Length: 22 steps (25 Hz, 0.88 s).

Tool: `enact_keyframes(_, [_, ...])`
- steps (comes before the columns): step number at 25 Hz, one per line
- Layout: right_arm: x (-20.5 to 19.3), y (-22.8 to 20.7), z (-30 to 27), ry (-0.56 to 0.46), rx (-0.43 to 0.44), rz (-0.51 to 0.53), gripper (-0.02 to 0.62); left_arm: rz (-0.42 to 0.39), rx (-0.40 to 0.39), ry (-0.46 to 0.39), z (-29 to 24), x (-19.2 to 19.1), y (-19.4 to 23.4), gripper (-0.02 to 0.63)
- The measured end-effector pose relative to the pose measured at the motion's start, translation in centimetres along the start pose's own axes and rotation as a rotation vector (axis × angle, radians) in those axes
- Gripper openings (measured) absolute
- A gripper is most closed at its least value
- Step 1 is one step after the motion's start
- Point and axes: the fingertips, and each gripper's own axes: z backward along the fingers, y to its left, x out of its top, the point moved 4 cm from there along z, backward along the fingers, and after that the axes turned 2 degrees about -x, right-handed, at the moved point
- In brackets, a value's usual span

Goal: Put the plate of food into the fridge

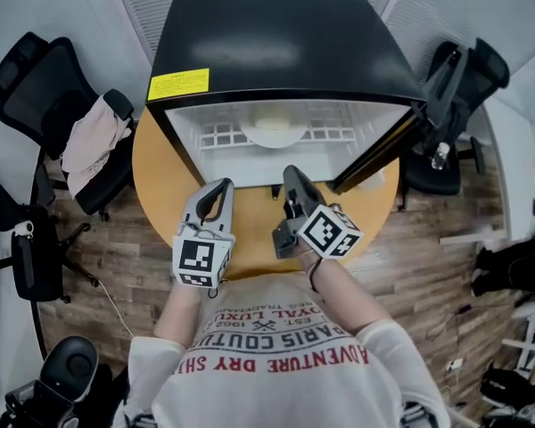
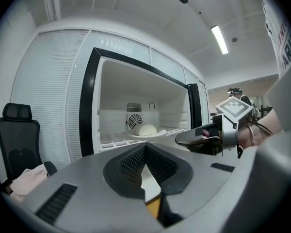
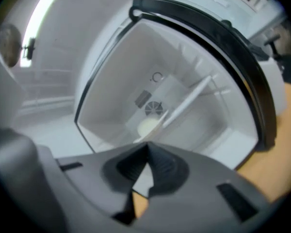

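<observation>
1. Jaws on both grippers are closed, tips meeting, with nothing between them; the left gripper (image 1: 221,187) sits just left of centre in the head view, the right gripper (image 1: 291,175) just right of centre; the two are apart and both point toward the fridge opening.
2. The plate of food (image 1: 274,130) lies inside the fridge (image 1: 276,34), on the white slatted shelf (image 1: 218,136), at the middle of the opening; it is a pale rounded mound on a white plate; neither gripper touches it; in the left gripper view it shows at centre, in front of a round fan grille (image 2: 132,122) on the back wall.
3. The fridge is black and fills the upper centre of the head view; its door (image 1: 379,159) stands swung open at the right of the opening; a yellow label (image 1: 178,84) sits on the top near the left front corner.
4. The fridge stands on a round wooden surface (image 1: 160,181); both grippers show against its near part.
5. A black office chair (image 1: 36,87) at upper left carries a pale cloth (image 1: 94,136); a second black chair (image 1: 468,78) stands at upper right; the floor (image 1: 428,266) is wood plank.
</observation>
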Motion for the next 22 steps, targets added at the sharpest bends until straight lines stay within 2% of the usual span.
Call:
enact_keyframes(7, [1.2,1.5,1.7,-0.039,-0.002,0.514,0.028,0.015,0.006,-0.009,0.2,0.1,-0.1,0.034])
enact_keyframes(12, [1.0,3.0,2.6,-0.054,0.021,0.795,0.028,0.009,-0.002,-0.015,0.2,0.1,-0.3,0.034])
enact_keyframes(17, [0.5,4.1,3.3,-0.078,0.055,0.944,0.028,0.004,-0.004,-0.034,0.5,0.4,-0.2,0.034])
enact_keyframes(22, [0.5,4.6,3.6,-0.084,0.048,0.949,0.028,-0.008,-0.018,-0.061,0.8,0.7,-0.2,0.034])
